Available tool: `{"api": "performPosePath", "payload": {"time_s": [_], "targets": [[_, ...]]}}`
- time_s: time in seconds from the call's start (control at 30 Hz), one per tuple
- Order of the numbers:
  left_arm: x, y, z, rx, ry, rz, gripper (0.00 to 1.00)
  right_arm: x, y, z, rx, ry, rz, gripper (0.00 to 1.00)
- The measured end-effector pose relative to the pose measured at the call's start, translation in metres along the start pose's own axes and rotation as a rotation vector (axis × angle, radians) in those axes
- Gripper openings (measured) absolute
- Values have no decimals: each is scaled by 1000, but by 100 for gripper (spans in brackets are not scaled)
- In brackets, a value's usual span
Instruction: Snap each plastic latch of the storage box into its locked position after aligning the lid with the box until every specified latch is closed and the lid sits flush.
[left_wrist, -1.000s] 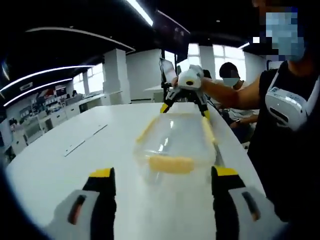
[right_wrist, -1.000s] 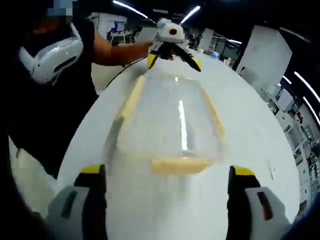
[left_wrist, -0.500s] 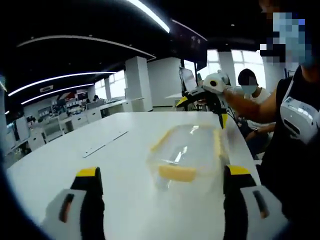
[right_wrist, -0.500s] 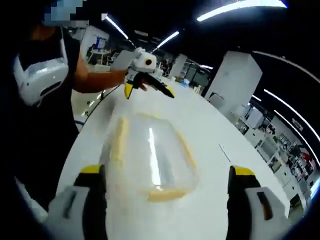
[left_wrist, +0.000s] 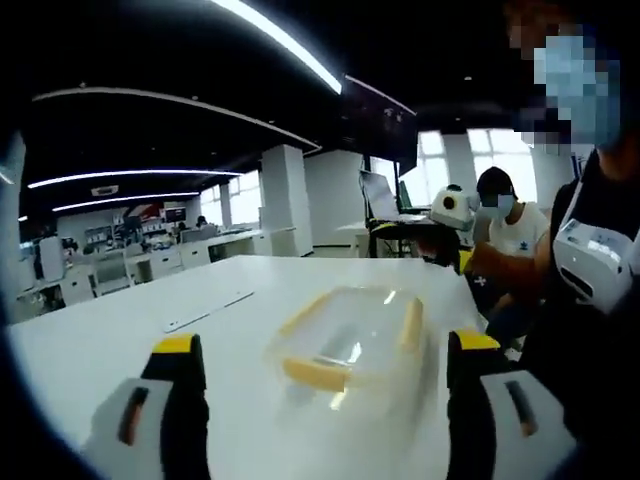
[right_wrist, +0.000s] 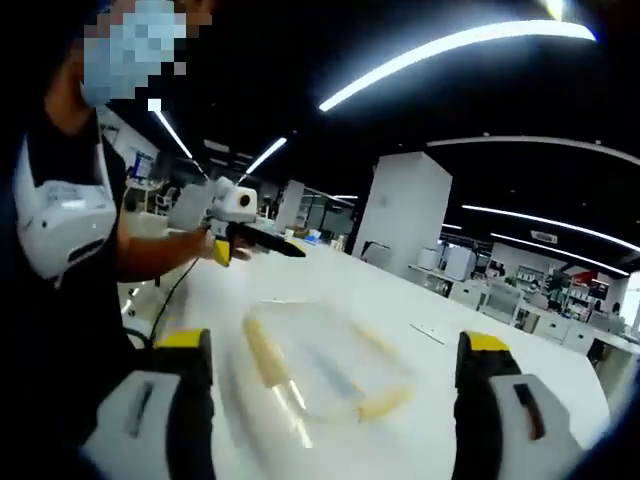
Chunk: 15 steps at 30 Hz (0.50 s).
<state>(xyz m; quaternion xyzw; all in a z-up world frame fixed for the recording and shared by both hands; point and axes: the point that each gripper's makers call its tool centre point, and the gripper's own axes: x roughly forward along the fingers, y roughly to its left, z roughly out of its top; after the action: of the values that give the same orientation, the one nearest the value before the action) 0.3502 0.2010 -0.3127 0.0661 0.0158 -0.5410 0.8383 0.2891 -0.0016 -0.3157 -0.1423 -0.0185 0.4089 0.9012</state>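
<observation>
Clear plastic box (left_wrist: 350, 335), rounded rect w/ 4 yellow latches (left_wrist: 312, 373), sits on glossy white table (left_wrist: 120, 330) between both grippers, untouched. Left gripper (left_wrist: 325, 410) and right gripper (right_wrist: 335, 410): jaws wide apart, empty. Vs 0.5 s ago: both have pulled back and up, so box looks lower, flatter.

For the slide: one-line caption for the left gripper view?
Open left gripper faces the clear box on the white table.

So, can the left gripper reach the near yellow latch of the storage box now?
Probably yes. The left gripper is open and faces the near yellow latch of the storage box; only bare white table lies between them.
</observation>
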Motion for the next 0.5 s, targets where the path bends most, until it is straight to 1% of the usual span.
{"api": "performPosePath", "payload": {"time_s": [0.1,0.13,0.17,0.23,0.3,0.37,0.4,0.43,0.47,0.5], "targets": [[-2,7,-8,-15,-5,74,100,-2,0,-14,0,26,-32,99],[-3,8,-10,-18,-4,91,100,-3,1,-19,0,38,-34,96],[-4,9,-14,-20,-5,109,100,-5,-1,-23,-4,47,-56,95],[-5,8,-20,-16,2,138,100,-6,0,-28,-15,63,-66,93],[-6,8,-28,5,14,173,100,-8,-2,-32,-37,70,-95,93],[-2,3,-40,5,23,180,100,-9,-2,-38,-18,70,-108,92],[-2,1,-42,-4,24,176,100,-10,-1,-39,-11,62,-114,92],[1,-5,-47,-54,14,163,100,-10,0,-41,5,48,-121,91],[1,-5,-49,-54,8,168,100,-11,1,-43,15,43,-128,90],[0,-4,-50,-63,-8,194,100,-11,1,-46,18,39,-135,89]]}}
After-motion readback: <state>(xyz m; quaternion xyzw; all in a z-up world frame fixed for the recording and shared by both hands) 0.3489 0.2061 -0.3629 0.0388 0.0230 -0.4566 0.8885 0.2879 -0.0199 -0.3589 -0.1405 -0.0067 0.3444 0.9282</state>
